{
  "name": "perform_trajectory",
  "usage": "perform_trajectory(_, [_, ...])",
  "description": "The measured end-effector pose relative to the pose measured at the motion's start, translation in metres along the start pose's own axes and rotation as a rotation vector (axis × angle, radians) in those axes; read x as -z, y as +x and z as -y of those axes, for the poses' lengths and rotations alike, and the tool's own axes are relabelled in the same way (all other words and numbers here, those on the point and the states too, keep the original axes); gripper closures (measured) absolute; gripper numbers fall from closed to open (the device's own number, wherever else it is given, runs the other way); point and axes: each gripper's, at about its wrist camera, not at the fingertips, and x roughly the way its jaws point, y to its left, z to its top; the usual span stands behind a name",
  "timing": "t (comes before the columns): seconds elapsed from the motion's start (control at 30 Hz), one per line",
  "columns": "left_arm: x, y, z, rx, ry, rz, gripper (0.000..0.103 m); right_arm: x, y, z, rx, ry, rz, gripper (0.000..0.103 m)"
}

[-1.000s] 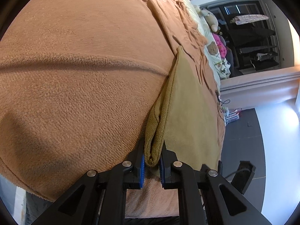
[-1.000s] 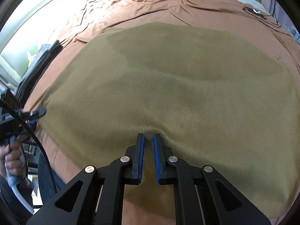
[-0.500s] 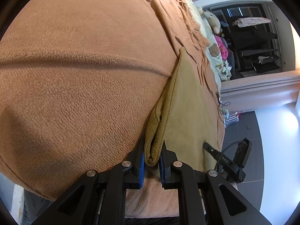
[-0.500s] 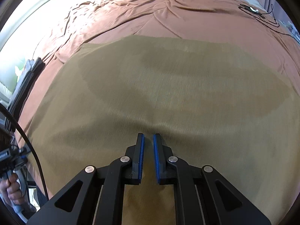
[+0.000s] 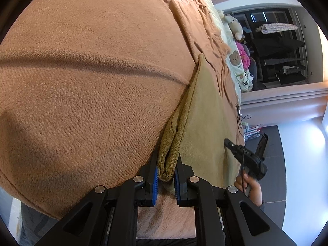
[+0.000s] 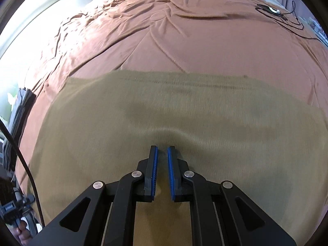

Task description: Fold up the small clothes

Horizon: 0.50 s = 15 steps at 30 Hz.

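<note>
An olive-tan cloth (image 6: pixel 184 112) lies spread on a bed under an orange-brown blanket (image 6: pixel 164 41). My right gripper (image 6: pixel 161 149) is shut on the cloth's near part, and the fabric puckers at its tips. My left gripper (image 5: pixel 166 164) is shut on a doubled-over corner of the same cloth (image 5: pixel 205 123), which stretches away to a far point. In the left wrist view the right gripper (image 5: pixel 227 143) shows at the lower right, held by a hand (image 5: pixel 251 186). The blanket (image 5: pixel 92 82) fills the left of that view.
A black cable with a small device (image 6: pixel 274 12) lies on the blanket at the far right. Folded grey clothes (image 6: pixel 18 110) are stacked at the left edge. Stuffed toys (image 5: pixel 235 26) and a patterned pillow (image 5: pixel 237 65) sit at the bed's head, before dark shelves (image 5: pixel 280 51).
The right gripper has dragged the cloth toward the near edge, so more bare blanket shows beyond it. It has come into the left wrist view. The left gripper has kept still.
</note>
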Motion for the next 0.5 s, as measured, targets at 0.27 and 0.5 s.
perform_trajectory(0.27, [0.0, -0.001, -0.002, 0.001, -0.009, 0.006, 0.09, -0.028, 0.021, 0.008, 0.047, 0.042, 0.001, 0.096])
perform_trajectory(0.5, [0.0, -0.001, -0.002, -0.001, -0.008, 0.005, 0.09, -0.053, 0.038, 0.004, 0.079, 0.028, 0.004, 0.096])
